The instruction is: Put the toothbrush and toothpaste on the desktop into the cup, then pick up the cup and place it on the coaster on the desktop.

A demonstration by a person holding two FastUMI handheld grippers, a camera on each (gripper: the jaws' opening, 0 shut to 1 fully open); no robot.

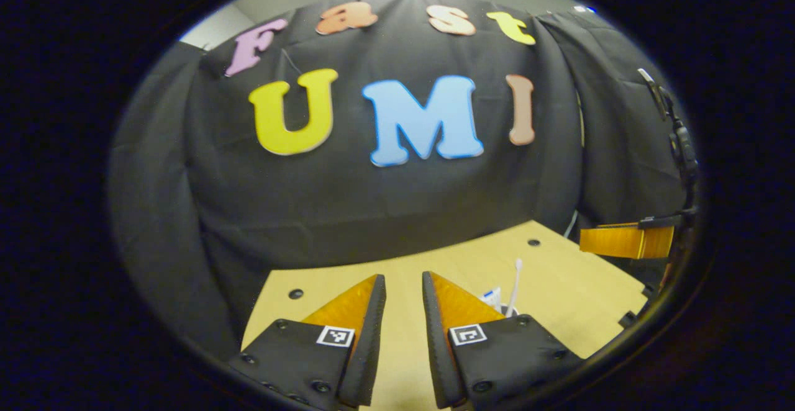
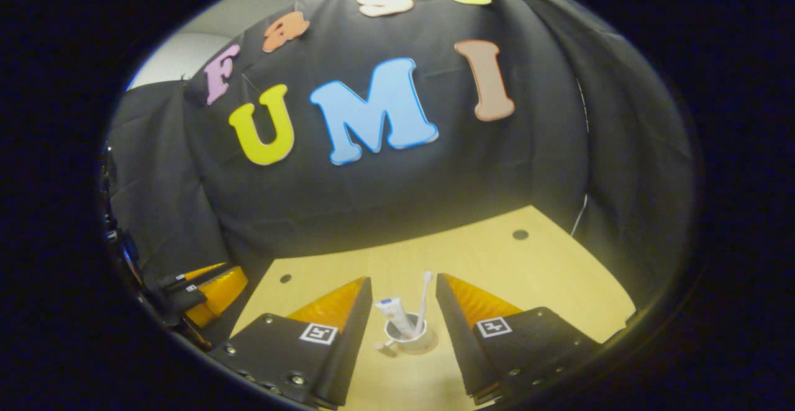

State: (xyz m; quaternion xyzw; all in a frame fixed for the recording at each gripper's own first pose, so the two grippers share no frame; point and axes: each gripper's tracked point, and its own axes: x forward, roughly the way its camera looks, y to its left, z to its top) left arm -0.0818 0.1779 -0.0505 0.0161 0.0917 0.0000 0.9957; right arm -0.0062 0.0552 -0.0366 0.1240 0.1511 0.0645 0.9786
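A small white cup [image 2: 407, 336] stands on the wooden desktop [image 2: 534, 274], on what looks like a round tan coaster [image 2: 430, 341]. In it stand upright a white toothbrush [image 2: 424, 296] and a white toothpaste tube [image 2: 392, 311] with a blue band. My right gripper [image 2: 404, 278] is open above the cup, its orange fingers apart on either side and not touching it. My left gripper [image 1: 404, 276] is open with nothing between its fingers. The toothbrush [image 1: 515, 287] and toothpaste [image 1: 492, 298] peek out behind its right finger; the cup is hidden there.
The desktop [image 1: 584, 287] has small dark holes [image 2: 520, 234] near its back edge, where the black cloth wall hangs. The left gripper [image 2: 205, 287] shows at the far left of the right gripper view, the right gripper [image 1: 627, 240] at the far right of the left one.
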